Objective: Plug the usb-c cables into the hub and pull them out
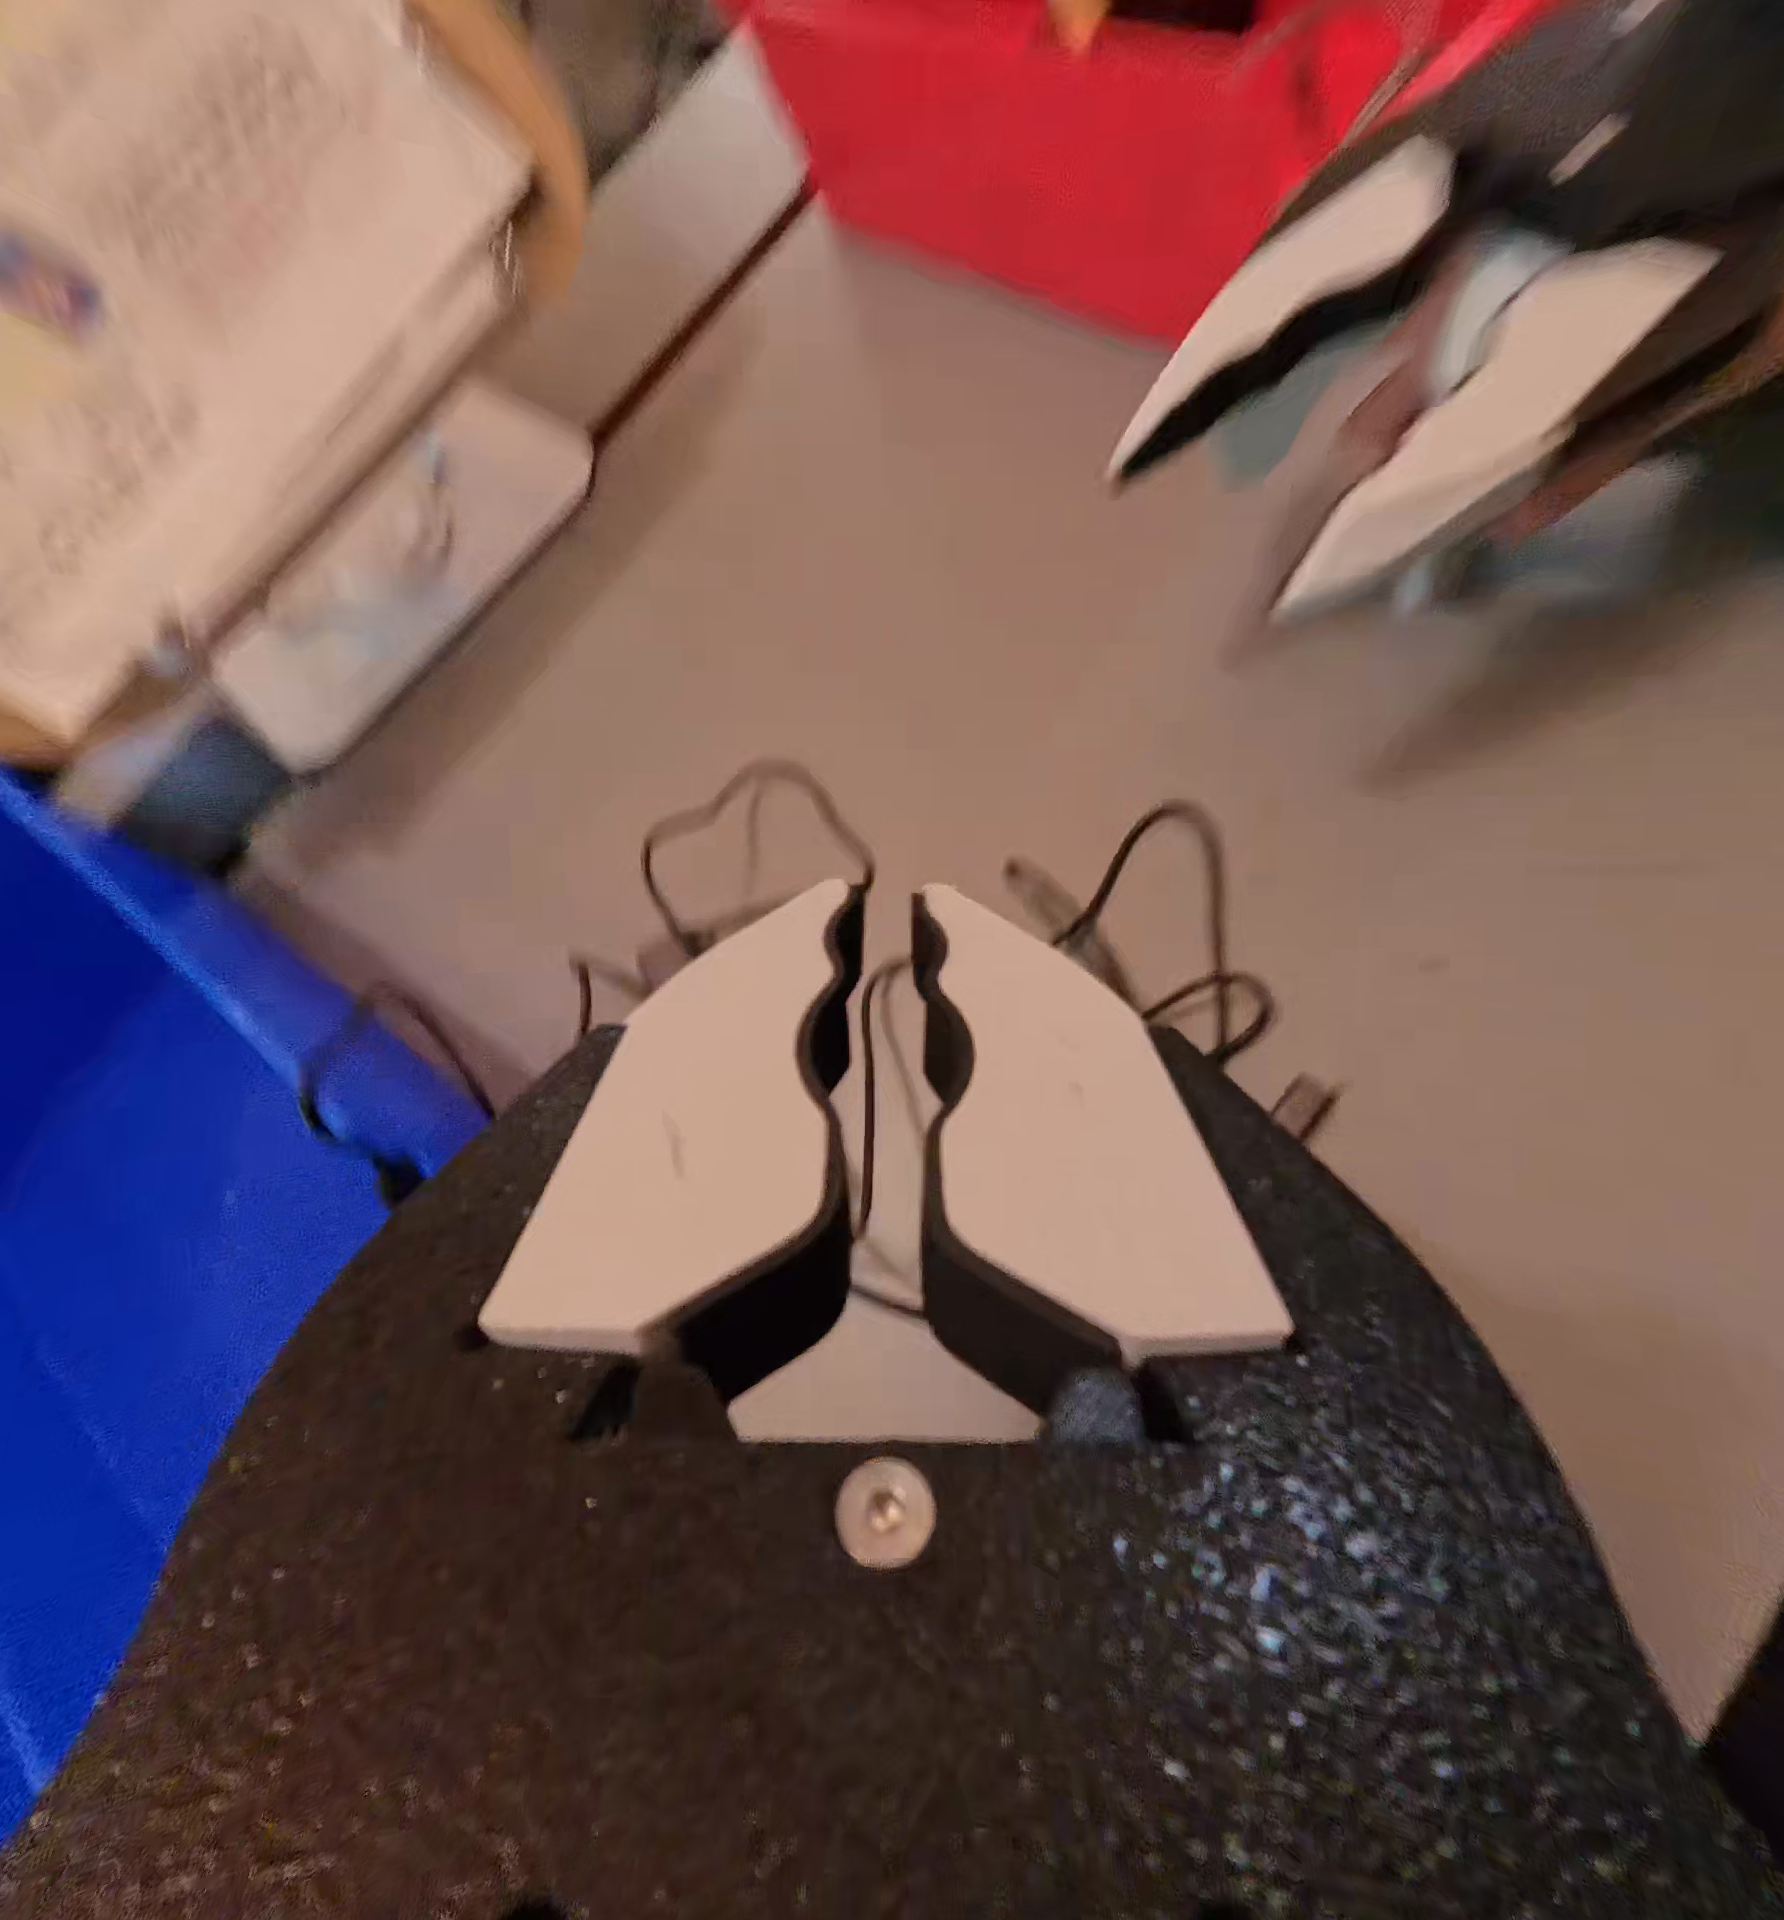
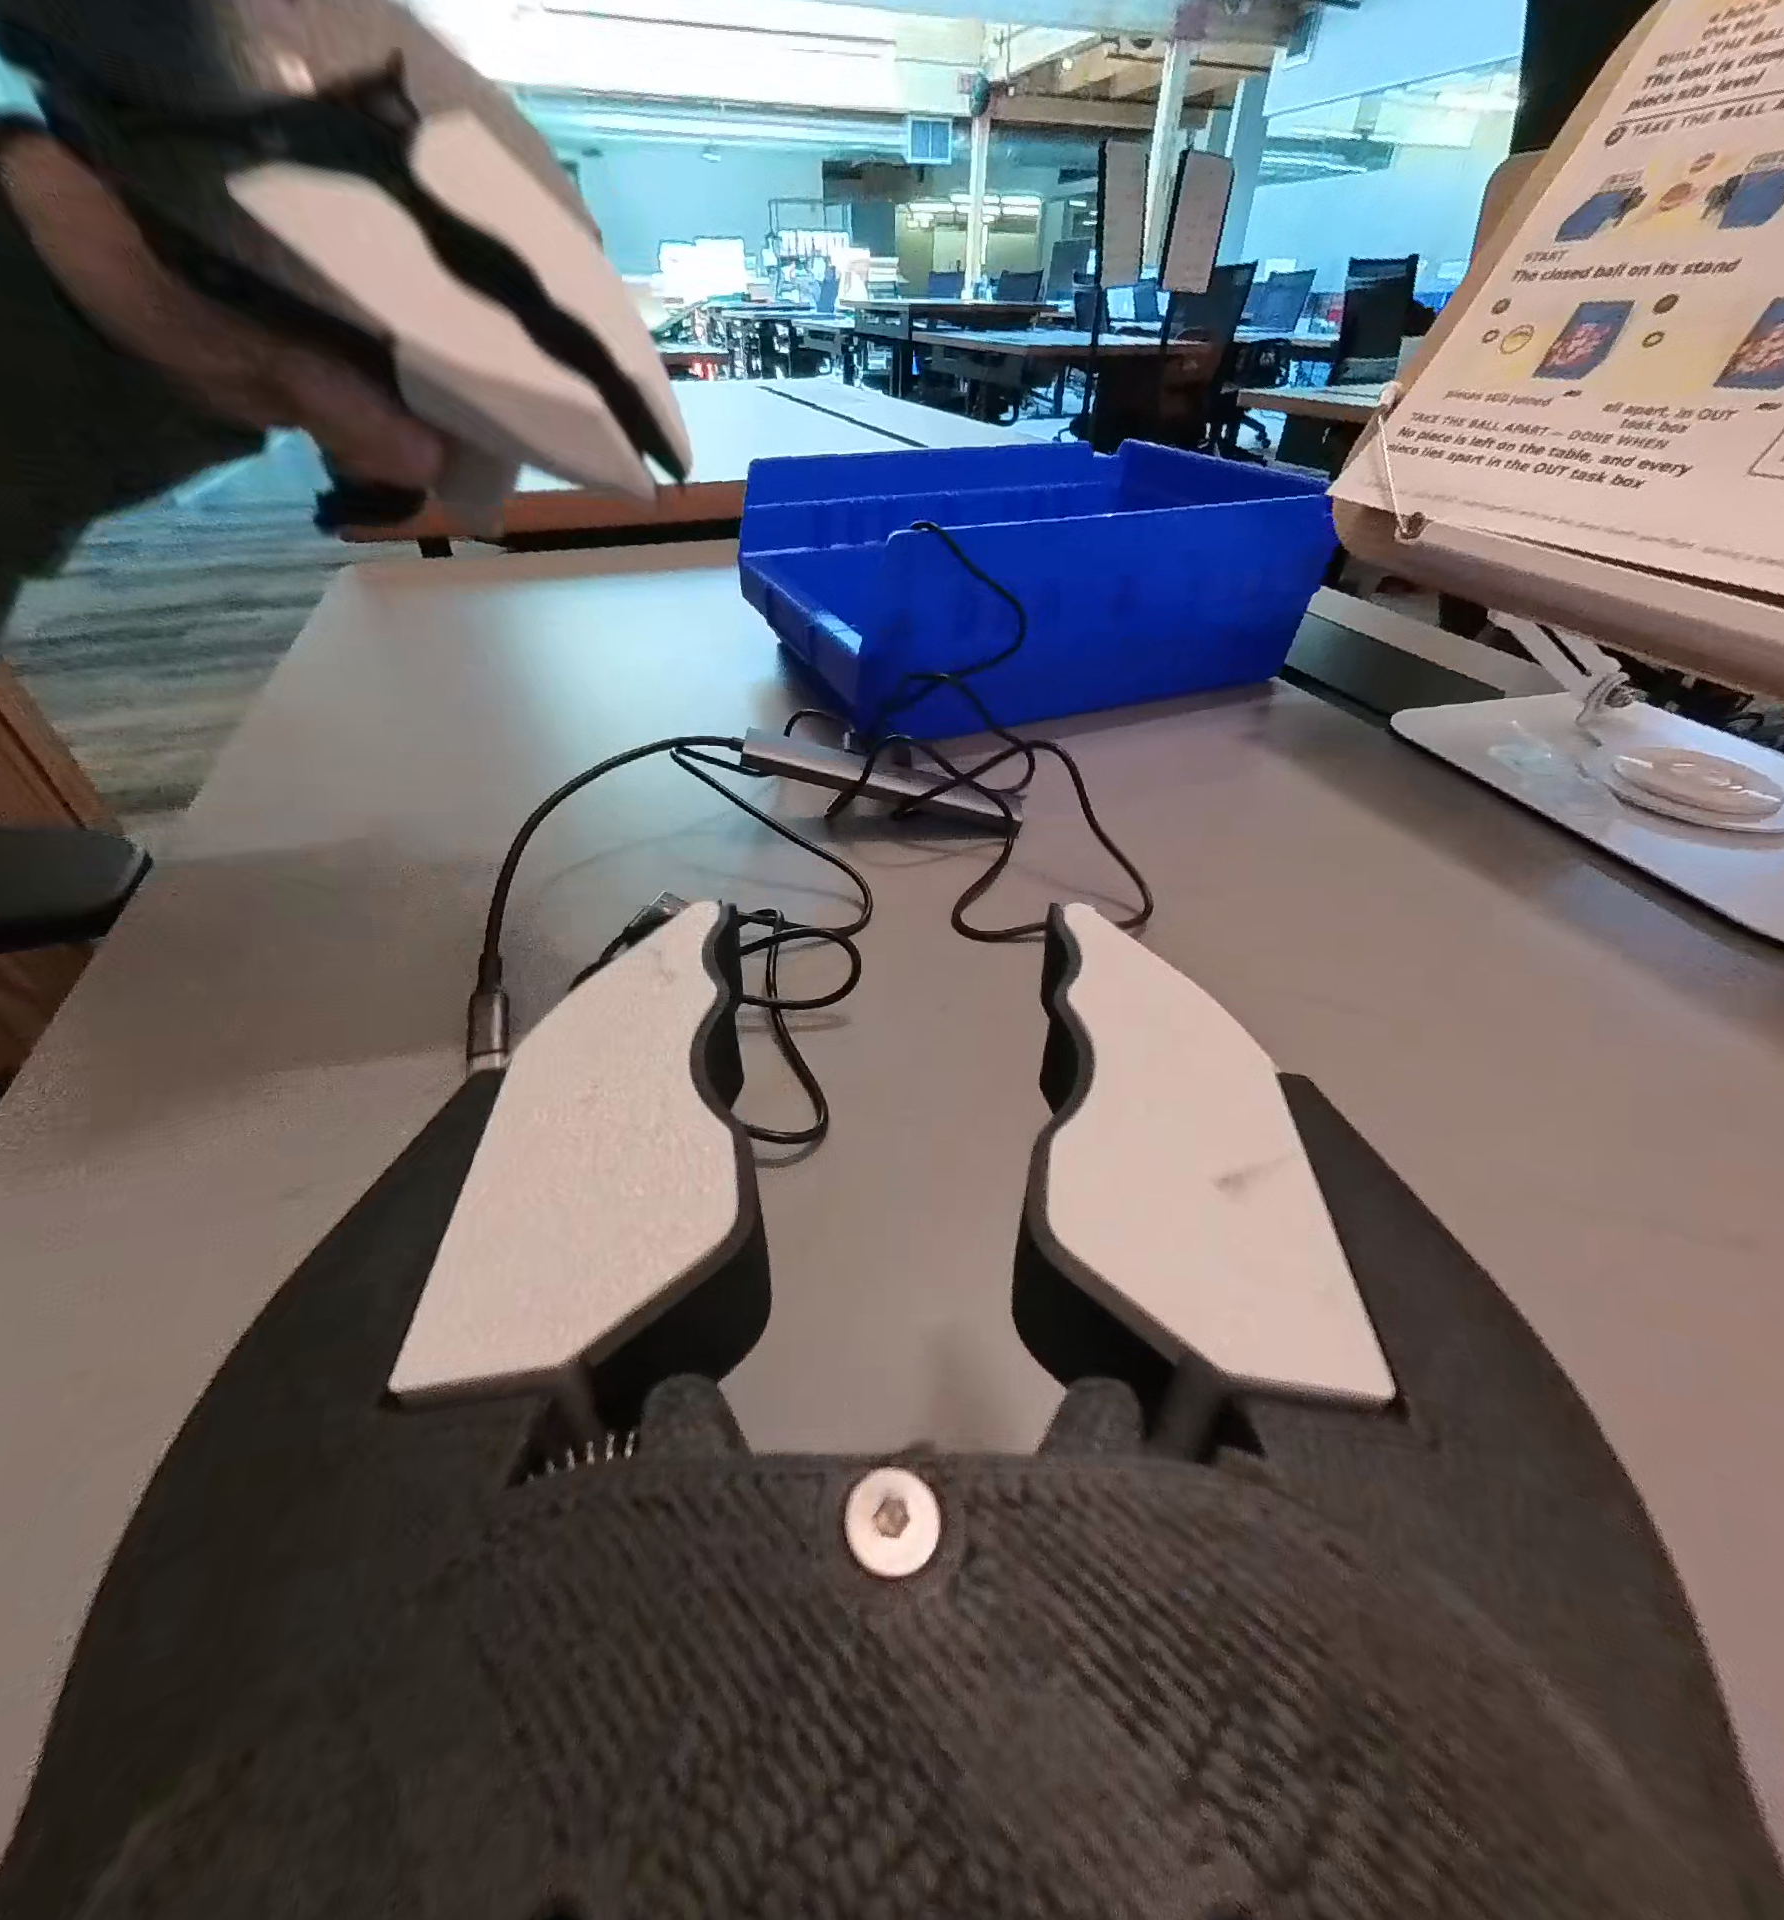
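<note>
A slim grey hub lies on the grey table in front of a blue bin, with thin black cables looped over and around it. Its thicker cable ends in a metal plug beside my right gripper's left finger. My right gripper is open and empty, low over the table just short of the hub. My left gripper is shut and empty above the cables; in the right wrist view it hovers at upper left. The right gripper shows blurred at upper right of the left wrist view.
The blue bin stands behind the hub, one cable over its front wall; it also shows in the left wrist view. A red bin stands farther off. A white stand holding a printed sheet is at right. The grippers' ends are close to 15 cm from one another.
</note>
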The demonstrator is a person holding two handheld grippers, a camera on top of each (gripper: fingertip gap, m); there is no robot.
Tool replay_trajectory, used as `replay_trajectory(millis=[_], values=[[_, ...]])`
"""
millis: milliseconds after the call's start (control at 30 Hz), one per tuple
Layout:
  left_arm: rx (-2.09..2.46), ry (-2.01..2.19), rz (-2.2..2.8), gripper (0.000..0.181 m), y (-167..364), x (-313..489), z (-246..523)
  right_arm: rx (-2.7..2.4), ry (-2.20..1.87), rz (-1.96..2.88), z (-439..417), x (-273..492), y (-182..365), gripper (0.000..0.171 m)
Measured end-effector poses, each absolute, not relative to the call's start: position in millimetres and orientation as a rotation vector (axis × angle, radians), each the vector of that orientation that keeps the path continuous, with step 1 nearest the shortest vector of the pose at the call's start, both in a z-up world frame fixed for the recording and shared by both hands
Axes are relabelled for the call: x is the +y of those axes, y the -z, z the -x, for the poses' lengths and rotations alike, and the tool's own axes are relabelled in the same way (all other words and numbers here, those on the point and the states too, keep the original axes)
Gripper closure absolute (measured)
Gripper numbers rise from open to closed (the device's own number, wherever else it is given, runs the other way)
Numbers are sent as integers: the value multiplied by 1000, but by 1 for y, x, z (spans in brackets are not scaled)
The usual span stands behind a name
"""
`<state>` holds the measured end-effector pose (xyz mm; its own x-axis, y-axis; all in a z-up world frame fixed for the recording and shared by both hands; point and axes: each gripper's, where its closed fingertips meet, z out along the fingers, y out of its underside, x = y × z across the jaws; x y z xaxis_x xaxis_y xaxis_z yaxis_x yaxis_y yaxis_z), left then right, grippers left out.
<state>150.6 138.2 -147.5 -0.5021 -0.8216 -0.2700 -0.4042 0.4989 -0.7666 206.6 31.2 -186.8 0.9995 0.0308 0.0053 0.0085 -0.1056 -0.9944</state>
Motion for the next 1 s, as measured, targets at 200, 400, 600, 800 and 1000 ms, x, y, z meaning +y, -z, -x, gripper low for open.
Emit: replay_trajectory(millis=[200, 400, 600, 800, 1000], values=[[1802, 623, 1647, 142, 229, 226, -153, 36, -49, 1664, -215, 30, 185, 119], [1537, 802, 1893, 123, 229, 257, -158, 36, -51, 1669, -215, 31, 186, 122], [1373, 1018, 2191, 121, 258, 259, -157, 44, -61, 1680, -216, 32, 188, 123], [1298, 972, 2044, 129, 224, 248, -171, 56, -76, 1672, -217, 32, 187, 126], [1766, 285, 1260, 134, 198, 225, -197, 65, -87, 1654, -218, 30, 185, 128]])
